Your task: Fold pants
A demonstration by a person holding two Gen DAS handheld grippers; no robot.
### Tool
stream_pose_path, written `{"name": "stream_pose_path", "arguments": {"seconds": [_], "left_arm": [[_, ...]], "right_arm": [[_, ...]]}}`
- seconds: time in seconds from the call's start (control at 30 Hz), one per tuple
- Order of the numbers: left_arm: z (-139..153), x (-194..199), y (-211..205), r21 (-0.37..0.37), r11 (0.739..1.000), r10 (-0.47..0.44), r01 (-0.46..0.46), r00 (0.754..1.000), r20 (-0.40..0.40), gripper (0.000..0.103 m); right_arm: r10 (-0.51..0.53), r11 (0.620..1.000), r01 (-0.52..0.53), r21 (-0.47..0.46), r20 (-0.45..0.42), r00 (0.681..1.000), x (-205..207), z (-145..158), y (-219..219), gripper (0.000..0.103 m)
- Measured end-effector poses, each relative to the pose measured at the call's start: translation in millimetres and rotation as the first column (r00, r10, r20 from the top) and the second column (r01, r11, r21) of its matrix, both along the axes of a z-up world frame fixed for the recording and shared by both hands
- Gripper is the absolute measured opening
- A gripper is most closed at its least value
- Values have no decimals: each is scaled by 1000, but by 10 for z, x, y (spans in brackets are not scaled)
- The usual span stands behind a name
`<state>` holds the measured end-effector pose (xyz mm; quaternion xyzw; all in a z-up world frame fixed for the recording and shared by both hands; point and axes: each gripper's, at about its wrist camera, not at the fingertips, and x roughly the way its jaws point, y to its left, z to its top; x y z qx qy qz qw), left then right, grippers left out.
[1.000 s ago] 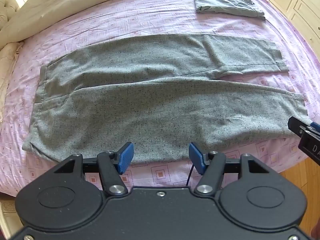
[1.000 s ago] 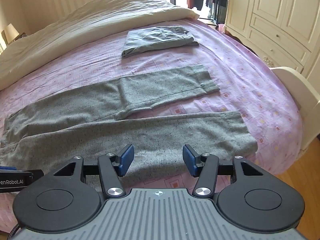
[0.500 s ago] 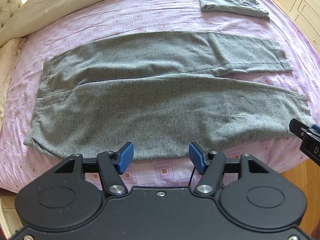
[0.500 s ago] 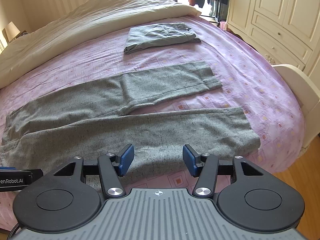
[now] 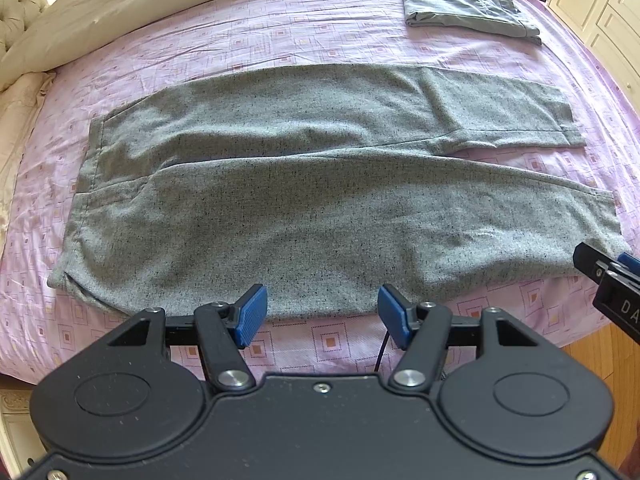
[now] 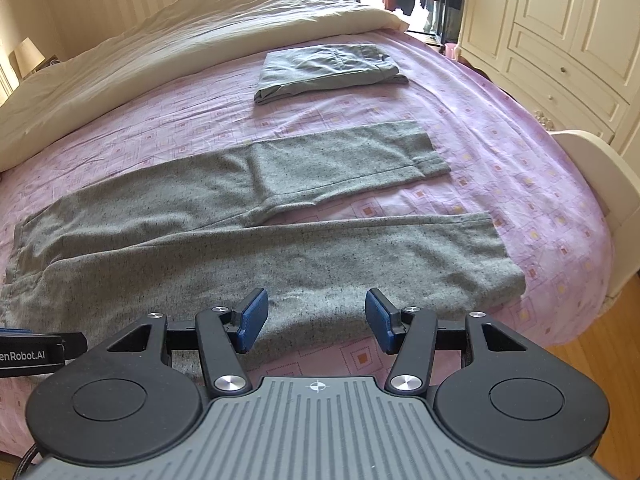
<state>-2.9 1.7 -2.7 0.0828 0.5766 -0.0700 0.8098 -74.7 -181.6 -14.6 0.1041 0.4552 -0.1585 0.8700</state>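
A wide bed under a pink sheet with square prints [image 5: 280, 36] carries the speckled grey woollen pants [image 5: 320, 208] spread flat across its near half, waistband to the left and both legs running right, the far leg slightly splayed from the near one, while a smaller folded grey garment [image 6: 328, 70] lies far off beside a cream duvet [image 6: 180, 48]. Left gripper [image 5: 319, 310] and right gripper [image 6: 316, 318] hover over the near edge of the near leg, their blue pads apart and gripping nothing. The risk, I judge, is pinching the sheet along with the cloth, or catching only one layer, so the fold drags crooked.
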Motion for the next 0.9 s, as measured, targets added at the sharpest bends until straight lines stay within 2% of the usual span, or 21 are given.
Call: {"name": "stream_pose_path", "arguments": {"seconds": [0.9], "left_arm": [[-58, -69, 18, 6, 1000, -13, 13, 1000, -17, 65]], "right_arm": [[19, 1000, -20, -15, -39, 999, 14, -28, 38, 52]]}}
